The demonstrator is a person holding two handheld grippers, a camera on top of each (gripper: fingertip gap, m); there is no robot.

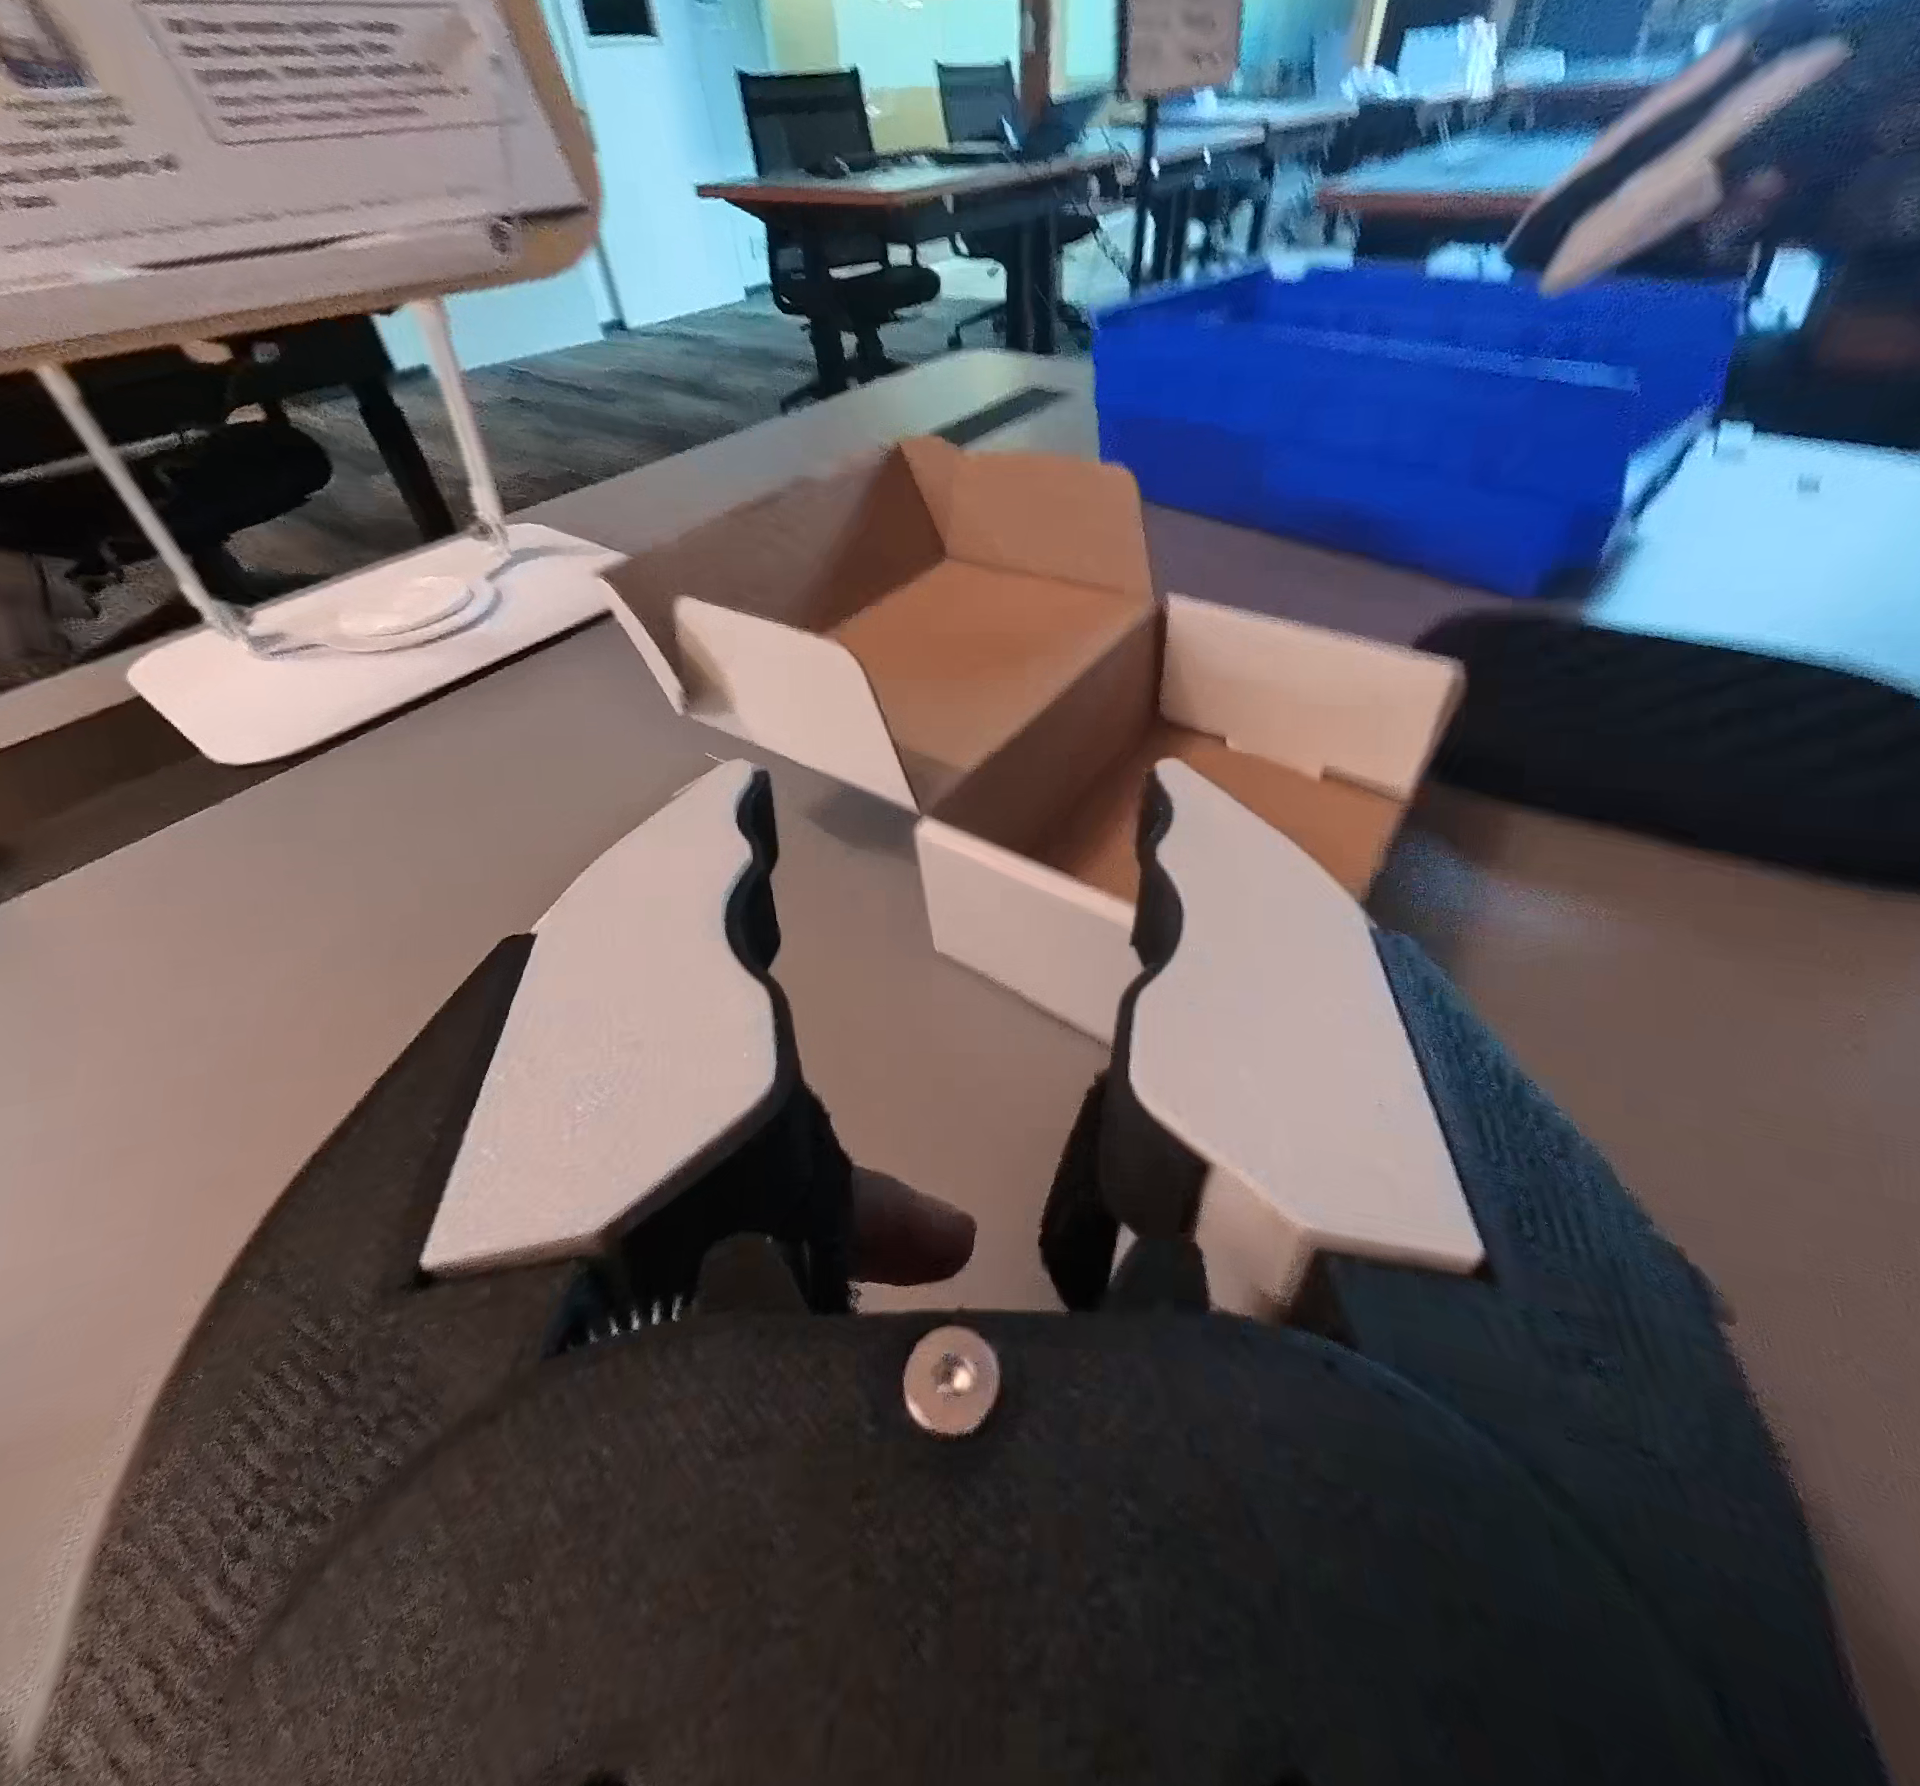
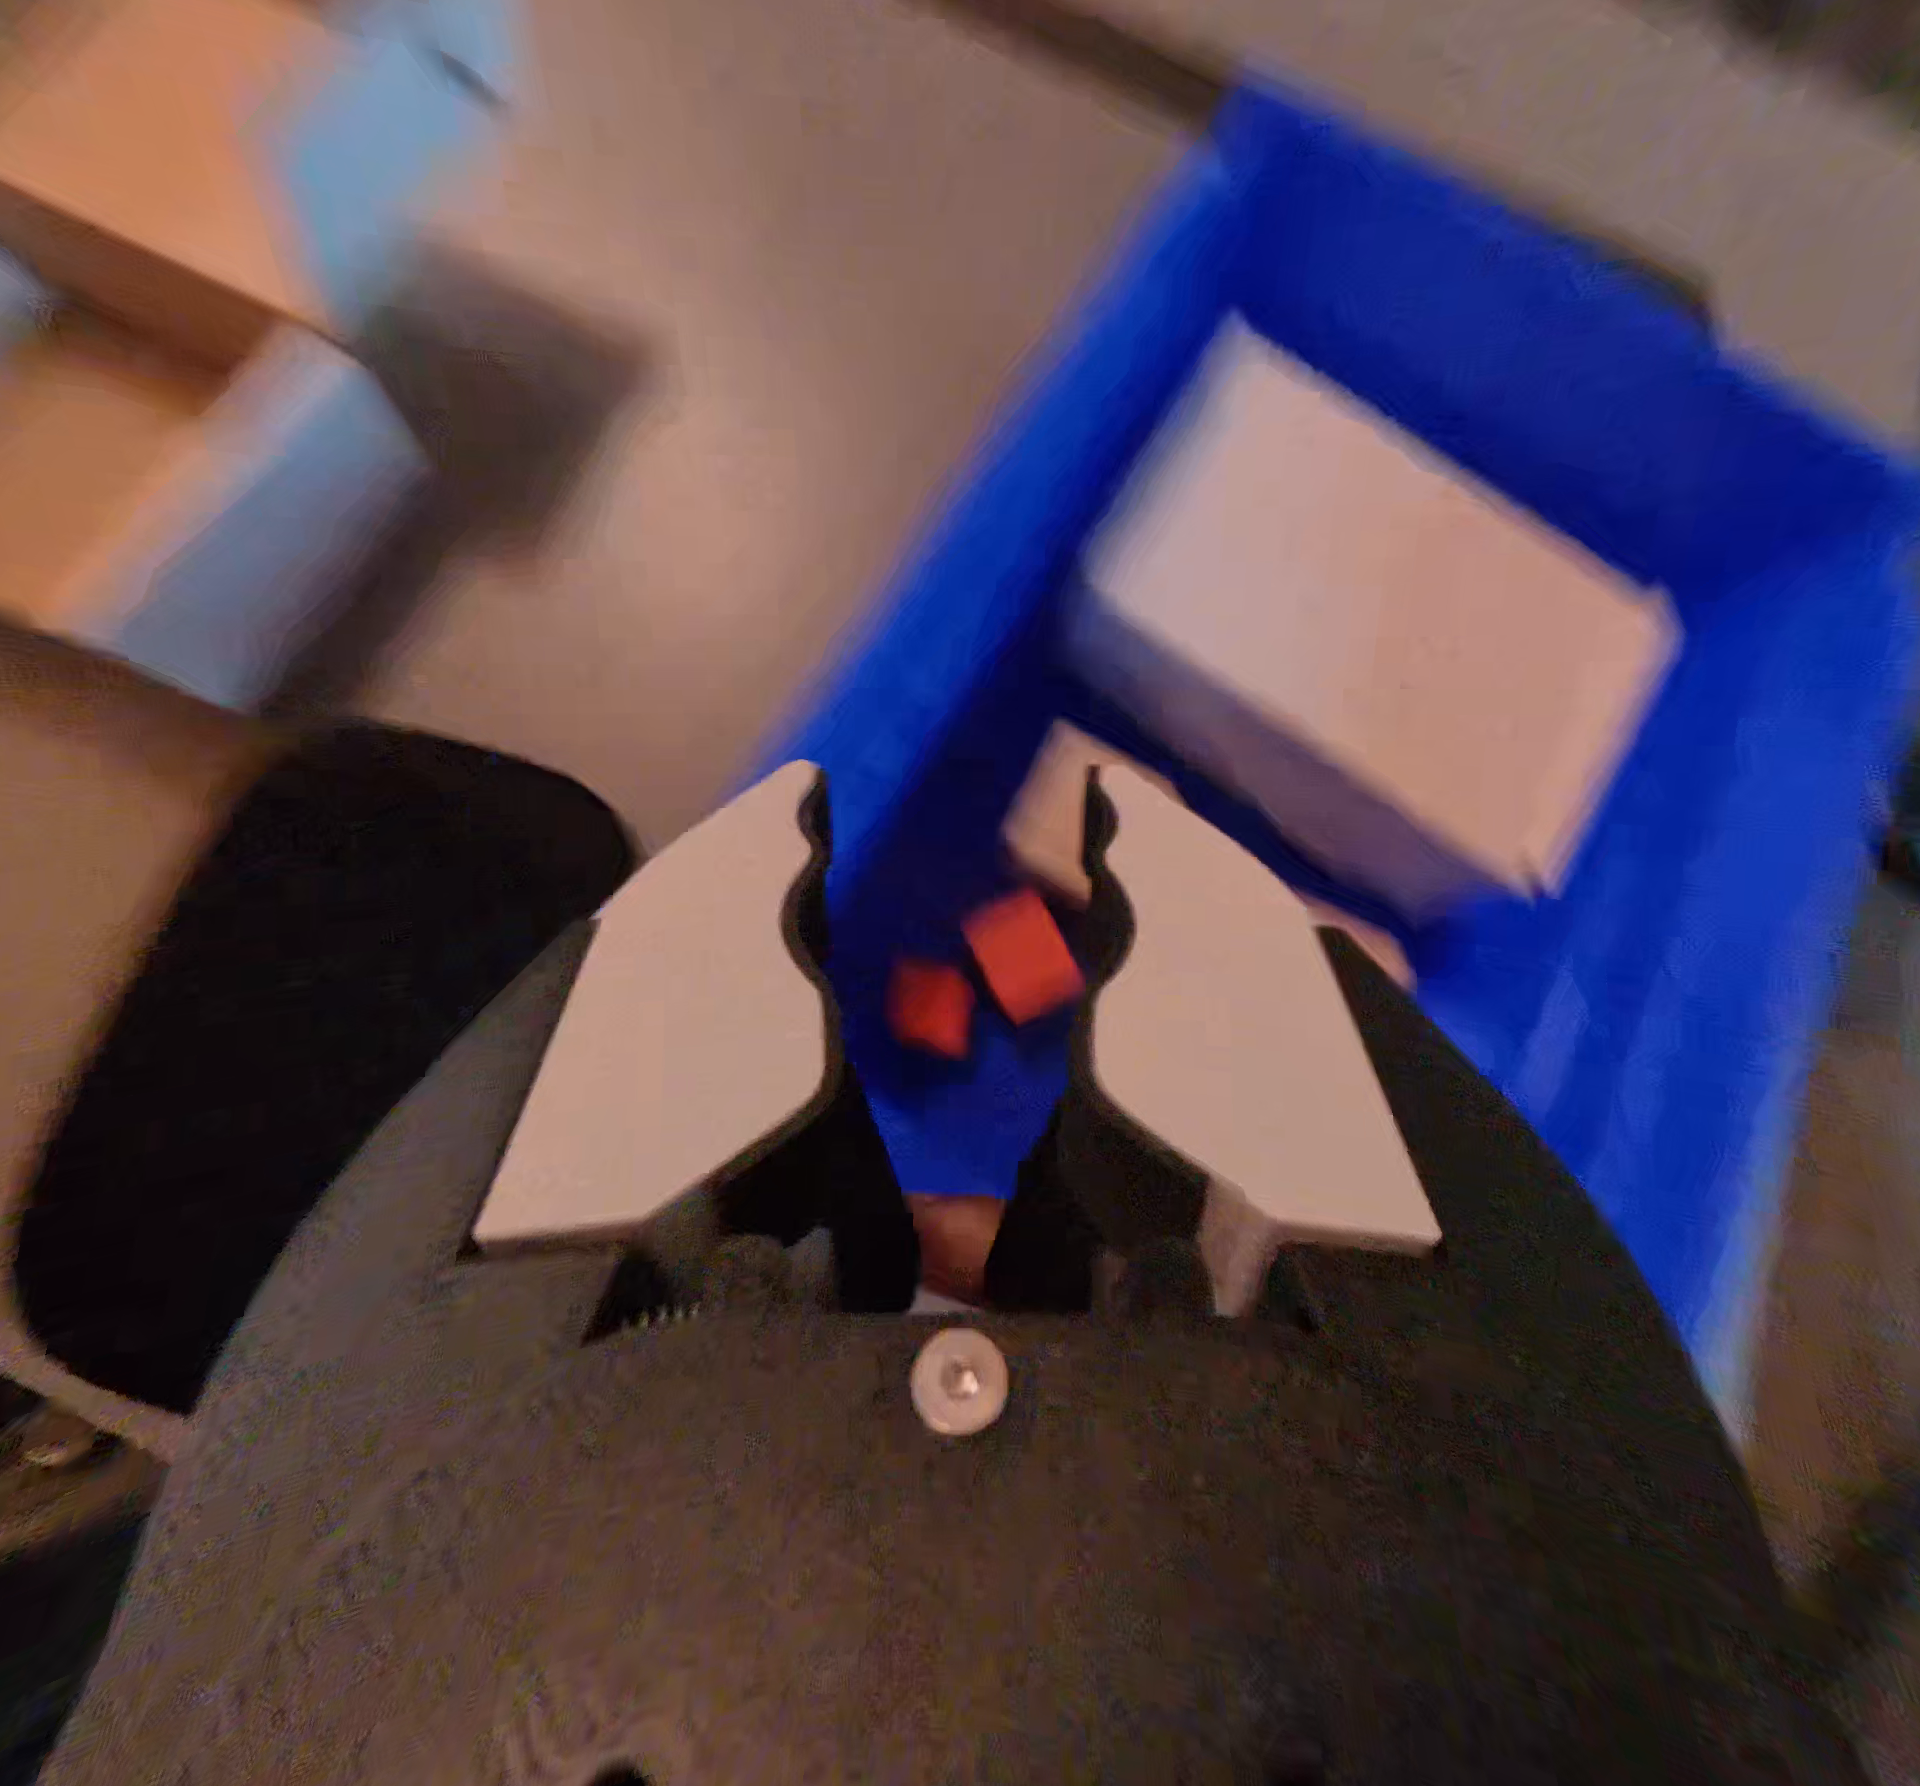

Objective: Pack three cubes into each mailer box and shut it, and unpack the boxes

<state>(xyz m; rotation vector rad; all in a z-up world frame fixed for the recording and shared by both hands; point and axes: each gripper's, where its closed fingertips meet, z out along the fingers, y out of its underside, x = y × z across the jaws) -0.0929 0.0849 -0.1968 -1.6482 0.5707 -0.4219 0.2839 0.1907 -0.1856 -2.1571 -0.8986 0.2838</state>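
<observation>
- Packing step under way, by the look of it: open box point(image 1: 1029, 687) on the worktop point(image 1: 312, 957), lid up, brown inside bare as far as visible, no cube in it.
- Left claw point(image 1: 961, 889) spread, holding nothing, poised just at the near corner of the box; whether touching it, cannot tell.
- Right claw point(image 2: 956, 905) spread too, empty, hanging over the near end of the blue bin point(image 2: 1558, 365); view badly smeared.
- Two red cubes point(image 2: 977, 983) lying on the bin floor, side by side, framed between the right claw's fingers point(image 2: 686, 1030).
- Pale shut box point(image 2: 1382, 593) also in the bin, beyond the cubes; a second one perhaps beneath, too blurred to tell.
- Third cube not in sight.
- Right claw point(image 1: 1683, 147) seen from the left view high above the bin point(image 1: 1403, 417), well apart from the open box.
- Sign stand point(image 1: 343, 624) left of the box, clear of the work.
- Next move, as a guess: lowering over one cube, squaring the fingers to its flat faces, pinching without nudging its neighbour, then carrying across to the open box.
- Left claw probably best kept steadying the box.
</observation>
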